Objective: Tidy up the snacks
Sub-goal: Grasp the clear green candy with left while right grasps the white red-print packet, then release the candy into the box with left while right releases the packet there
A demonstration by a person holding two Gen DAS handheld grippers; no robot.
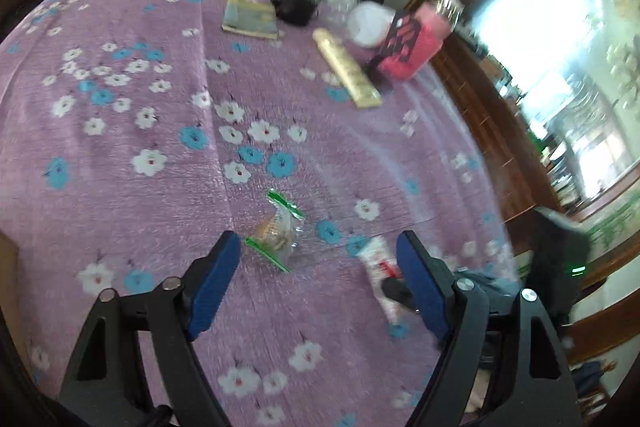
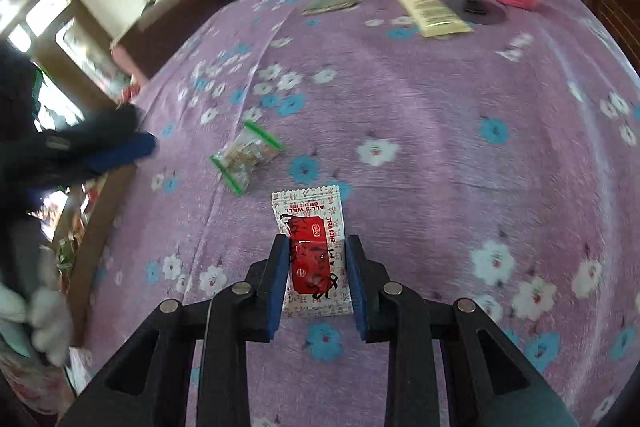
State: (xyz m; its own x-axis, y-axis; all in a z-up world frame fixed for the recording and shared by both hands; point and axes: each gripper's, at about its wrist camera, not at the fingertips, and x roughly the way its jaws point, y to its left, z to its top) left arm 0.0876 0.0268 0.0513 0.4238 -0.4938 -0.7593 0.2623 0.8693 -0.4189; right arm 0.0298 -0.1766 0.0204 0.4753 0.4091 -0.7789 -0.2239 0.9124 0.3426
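While the right gripper [image 2: 316, 267] has its blue pads closed against the sides of the flat white-and-red foil snack packet [image 2: 310, 227] lying on the purple flowered tablecloth [image 2: 460, 107], the left gripper [image 1: 320, 275] hangs spread wide and empty over the clear green-edged biscuit wrapper [image 1: 278, 229]. Both snacks sit loose mid-table, so I'd judge the sorting barely begun, and I can't tell where they belong.

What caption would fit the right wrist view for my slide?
Right claw closes around a red-and-white snack packet on a purple floral tablecloth; a green-edged clear snack bag lies beyond.
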